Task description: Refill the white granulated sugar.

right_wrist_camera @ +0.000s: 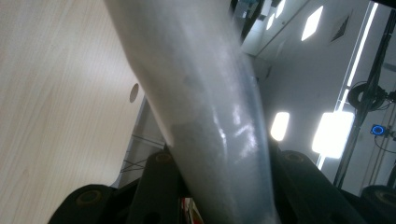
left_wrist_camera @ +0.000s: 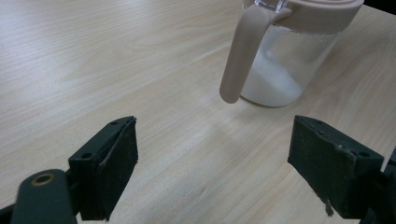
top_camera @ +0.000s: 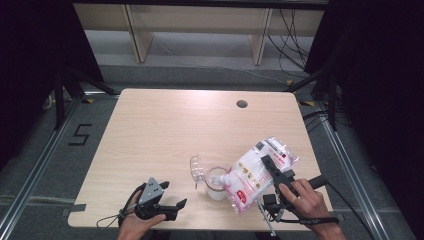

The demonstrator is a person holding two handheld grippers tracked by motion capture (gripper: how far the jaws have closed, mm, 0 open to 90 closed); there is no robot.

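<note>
Tilting crinkly plastic bag (top_camera: 257,172) over jar (top_camera: 216,184)

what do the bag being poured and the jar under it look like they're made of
Clear printed bag of white grains: thin glossy plastic film, likely; it crinkles, shines and shows its contents.
Clear jar with beige lid ring and handle: smooth transparent glass or hard plastic, unclear which; the beige parts look like matte plastic.

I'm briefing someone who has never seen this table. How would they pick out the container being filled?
Start at the light wooden table and look to its near right part, just left of the white and red bag tilted in the right gripper. There stands the clear jar, part filled with white powder. Its beige rim and handle and its flipped-open clear lid set it apart.
</note>
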